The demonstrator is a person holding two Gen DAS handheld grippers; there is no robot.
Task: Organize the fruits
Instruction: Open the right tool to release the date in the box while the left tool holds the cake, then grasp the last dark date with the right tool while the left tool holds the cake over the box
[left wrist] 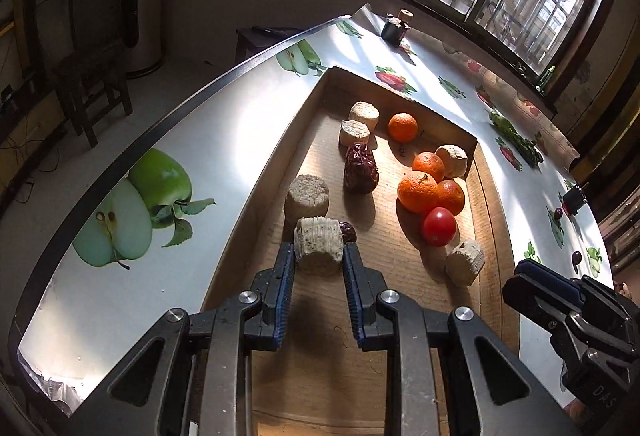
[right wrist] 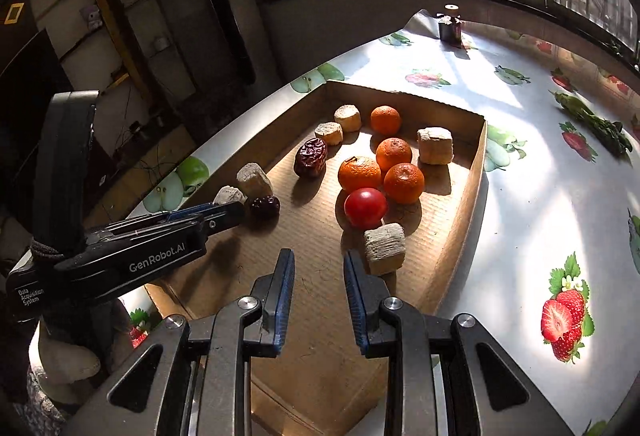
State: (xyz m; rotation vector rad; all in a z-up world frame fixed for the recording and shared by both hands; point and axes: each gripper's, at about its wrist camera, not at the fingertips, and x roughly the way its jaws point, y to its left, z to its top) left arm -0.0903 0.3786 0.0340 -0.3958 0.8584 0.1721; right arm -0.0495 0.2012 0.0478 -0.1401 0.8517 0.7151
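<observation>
Left tool (left wrist: 319, 258) holds a pale fibrous chunk (left wrist: 318, 247) between its pads, low over the near-left of the cardboard tray (left wrist: 400, 76) on the desk (left wrist: 100, 296). Right tool (right wrist: 319, 264) stands wide with nothing in it, just beside another chunk (right wrist: 385, 248). Four oranges (right wrist: 359, 173) and a red tomato (right wrist: 365, 207) cluster mid-tray; chunks and two dates (right wrist: 310, 157) lie scattered. Judgement: sorting partly done, pale chunks not yet gathered
</observation>
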